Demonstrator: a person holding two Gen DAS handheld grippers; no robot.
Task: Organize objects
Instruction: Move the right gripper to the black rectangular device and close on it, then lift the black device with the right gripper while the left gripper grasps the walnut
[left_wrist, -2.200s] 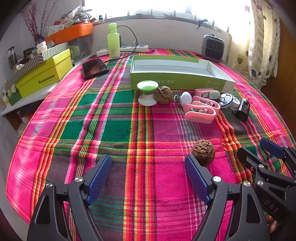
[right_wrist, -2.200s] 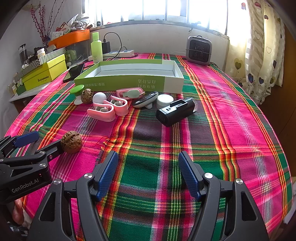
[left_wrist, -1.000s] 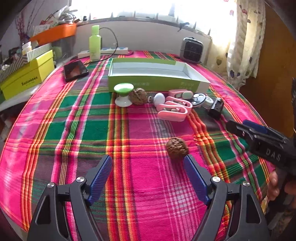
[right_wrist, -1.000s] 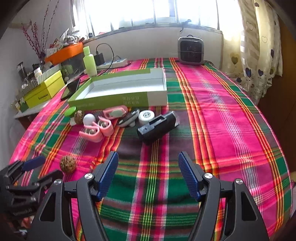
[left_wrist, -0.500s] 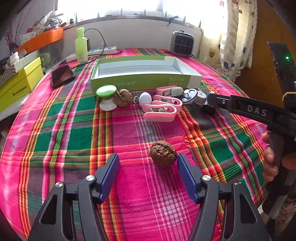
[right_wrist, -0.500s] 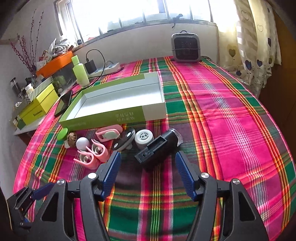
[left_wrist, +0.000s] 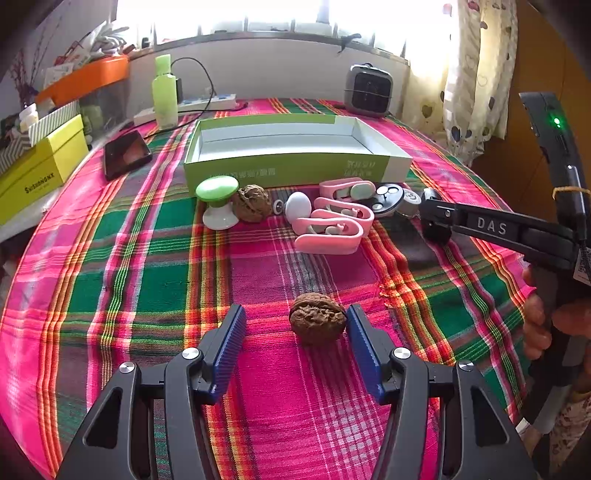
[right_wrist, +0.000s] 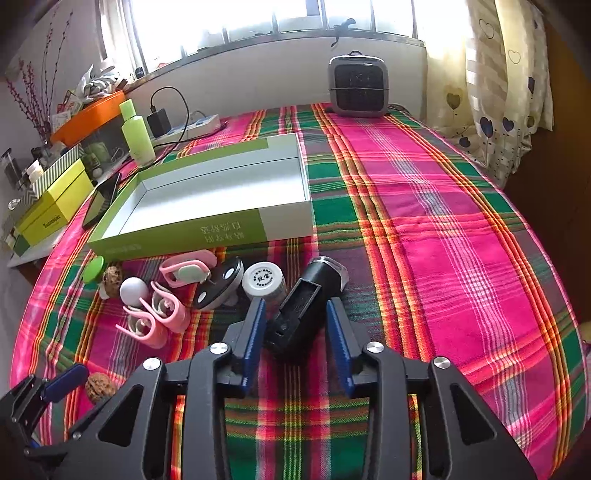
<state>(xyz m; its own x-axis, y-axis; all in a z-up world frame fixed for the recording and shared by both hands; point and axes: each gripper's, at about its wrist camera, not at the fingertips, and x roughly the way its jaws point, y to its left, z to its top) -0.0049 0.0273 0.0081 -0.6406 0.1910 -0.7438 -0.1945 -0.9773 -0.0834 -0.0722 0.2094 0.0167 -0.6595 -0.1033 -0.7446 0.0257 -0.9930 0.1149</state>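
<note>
The walnut (left_wrist: 318, 318) lies on the plaid desk (left_wrist: 110, 258), between the jaws of the left hand-held gripper (left_wrist: 295, 328). These have just been closing: the right pad touches the shell, the left stands clear, so nothing is gripped yet. The right hand-held gripper (right_wrist: 295, 325) has likewise been closing around the black device (right_wrist: 306, 306); its pads look just shy of contact. Both pickups seem imminent. At twelve o'clock sits one empty green box (left_wrist: 295, 171). Before it: a second walnut (left_wrist: 251, 203), three pink clips (left_wrist: 332, 229), one white egg (left_wrist: 298, 206), one green-topped stand (left_wrist: 218, 201).
</note>
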